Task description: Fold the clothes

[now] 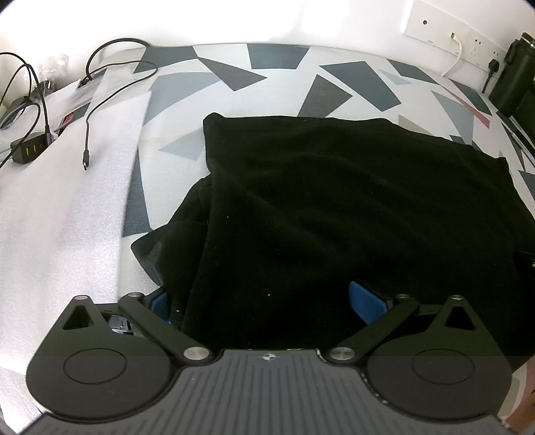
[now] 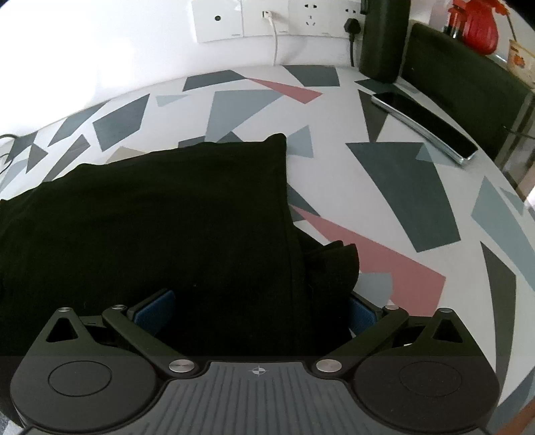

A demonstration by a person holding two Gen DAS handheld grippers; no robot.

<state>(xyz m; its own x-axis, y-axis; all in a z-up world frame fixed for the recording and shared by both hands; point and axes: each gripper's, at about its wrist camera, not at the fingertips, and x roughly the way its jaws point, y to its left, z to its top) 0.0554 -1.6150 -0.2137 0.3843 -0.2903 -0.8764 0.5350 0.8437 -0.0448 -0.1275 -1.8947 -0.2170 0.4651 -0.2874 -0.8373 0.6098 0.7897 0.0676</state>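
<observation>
A black garment [image 1: 334, 207] lies folded on the patterned table, with a bunched sleeve poking out at its left edge [image 1: 167, 247]. My left gripper [image 1: 262, 301] sits at the garment's near edge, open, its blue pads [image 1: 366, 301] wide apart and the cloth lying between them. In the right wrist view the same garment [image 2: 167, 217] fills the left half, a crumpled bit [image 2: 334, 267] sticking out on its right side. My right gripper [image 2: 259, 311] is open too, blue pads [image 2: 155, 309] spread on either side of the garment's near edge.
A white foam sheet [image 1: 67, 207] with a loose black cable [image 1: 87, 140] and a charger block [image 1: 28, 149] lies at the left. A phone [image 2: 424, 123] lies at the right, with a dark flask [image 2: 384, 36] by the wall sockets [image 2: 277, 20]. The table's edge [image 2: 515, 187] curves at the far right.
</observation>
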